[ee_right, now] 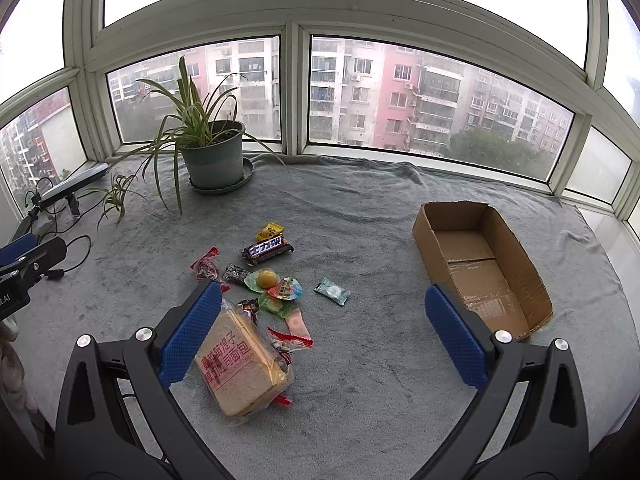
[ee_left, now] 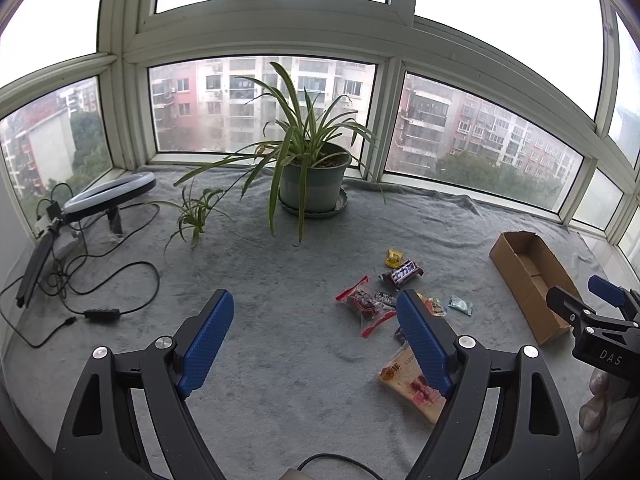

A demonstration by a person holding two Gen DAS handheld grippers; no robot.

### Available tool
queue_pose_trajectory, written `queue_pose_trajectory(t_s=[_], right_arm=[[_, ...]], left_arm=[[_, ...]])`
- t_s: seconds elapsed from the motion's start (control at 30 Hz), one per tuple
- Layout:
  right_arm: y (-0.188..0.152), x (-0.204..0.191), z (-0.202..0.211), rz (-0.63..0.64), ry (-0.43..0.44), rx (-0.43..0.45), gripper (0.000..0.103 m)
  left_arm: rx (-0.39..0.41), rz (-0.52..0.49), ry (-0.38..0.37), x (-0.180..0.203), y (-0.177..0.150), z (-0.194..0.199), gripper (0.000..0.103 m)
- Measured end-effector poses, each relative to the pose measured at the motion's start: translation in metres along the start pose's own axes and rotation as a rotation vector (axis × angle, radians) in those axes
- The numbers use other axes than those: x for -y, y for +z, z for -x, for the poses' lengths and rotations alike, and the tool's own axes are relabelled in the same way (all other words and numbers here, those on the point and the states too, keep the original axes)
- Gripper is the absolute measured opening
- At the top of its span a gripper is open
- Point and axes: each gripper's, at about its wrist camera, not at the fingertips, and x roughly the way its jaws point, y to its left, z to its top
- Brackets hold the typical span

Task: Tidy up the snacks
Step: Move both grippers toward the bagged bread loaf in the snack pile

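Observation:
Several snacks lie in a loose pile on the grey blanket [ee_right: 360,360]. In the right wrist view I see a wrapped bread slice [ee_right: 242,364], a Snickers bar [ee_right: 267,249], a yellow candy [ee_right: 269,231], a red-ended packet [ee_right: 206,265], a jelly cup [ee_right: 267,279] and a teal candy [ee_right: 332,291]. An empty cardboard box [ee_right: 480,268] lies to their right. My right gripper [ee_right: 320,336] is open, above the blanket, its left finger beside the bread. My left gripper [ee_left: 316,340] is open, left of the pile; the bread [ee_left: 412,384] and Snickers bar [ee_left: 404,273] show there too.
A potted spider plant [ee_left: 316,178] stands at the back by the window. A ring light [ee_left: 110,196] with cables [ee_left: 100,280] lies at the far left. The box also shows in the left wrist view [ee_left: 532,280], with the right gripper [ee_left: 592,320] in front of it.

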Motion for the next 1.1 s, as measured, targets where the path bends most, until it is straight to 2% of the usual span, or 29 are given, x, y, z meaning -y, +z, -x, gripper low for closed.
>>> queue_pose_trajectory(t_s=[0.7, 1.1], right_arm=[[-0.001, -0.003, -0.002, -0.002, 0.004, -0.011, 0.103], [-0.011, 0.017, -0.017, -0.054, 0.063, -0.042, 0.103]], left_arm=[[-0.018, 0.001, -0.008, 0.001, -0.001, -0.007, 0.084], [-0.077, 0.019, -0.047, 0.0, -0.01, -0.019, 0.084]])
